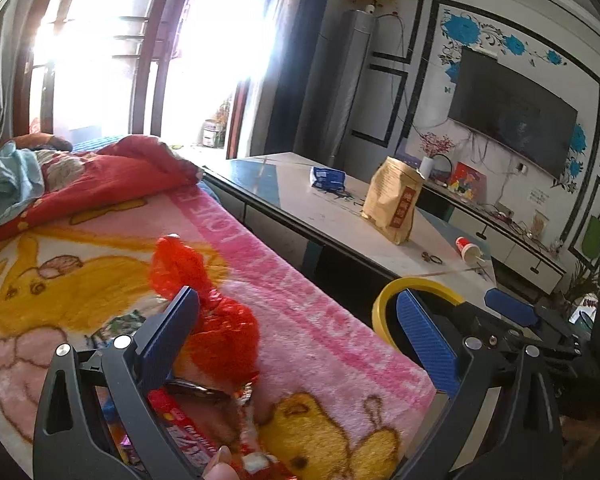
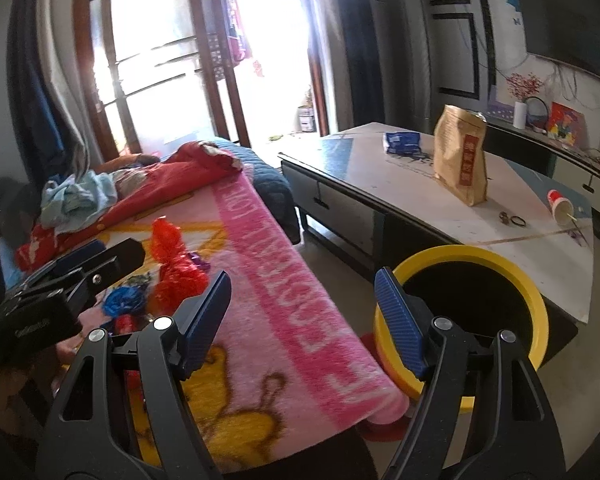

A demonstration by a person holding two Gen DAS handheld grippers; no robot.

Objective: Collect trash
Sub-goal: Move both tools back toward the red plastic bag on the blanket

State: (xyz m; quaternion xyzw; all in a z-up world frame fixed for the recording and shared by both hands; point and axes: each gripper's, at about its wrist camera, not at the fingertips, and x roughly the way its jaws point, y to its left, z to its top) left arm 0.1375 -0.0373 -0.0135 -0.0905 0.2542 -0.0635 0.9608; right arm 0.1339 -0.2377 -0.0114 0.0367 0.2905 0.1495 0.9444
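A twisted red plastic bag (image 1: 216,320) lies on the pink cartoon blanket (image 1: 320,332), against the inner side of my left gripper's (image 1: 296,336) left finger. The left gripper is open and holds nothing. A red snack wrapper (image 1: 188,436) lies below it by a fingertip of a hand. In the right wrist view the red bag (image 2: 176,268) sits beside blue crumpled wrappers (image 2: 126,300). My right gripper (image 2: 304,320) is open and empty above the blanket edge, next to a yellow-rimmed bin (image 2: 536,292). The left gripper's fingertips (image 2: 112,258) show at the left of that view.
A low table (image 2: 420,208) holds a brown paper bag (image 2: 460,156), a blue packet (image 2: 402,142) and a tipped red-and-white cup (image 2: 560,206). A red quilt (image 2: 172,182) and blue cloth (image 2: 80,196) lie further along the sofa. A TV (image 1: 512,112) hangs on the wall.
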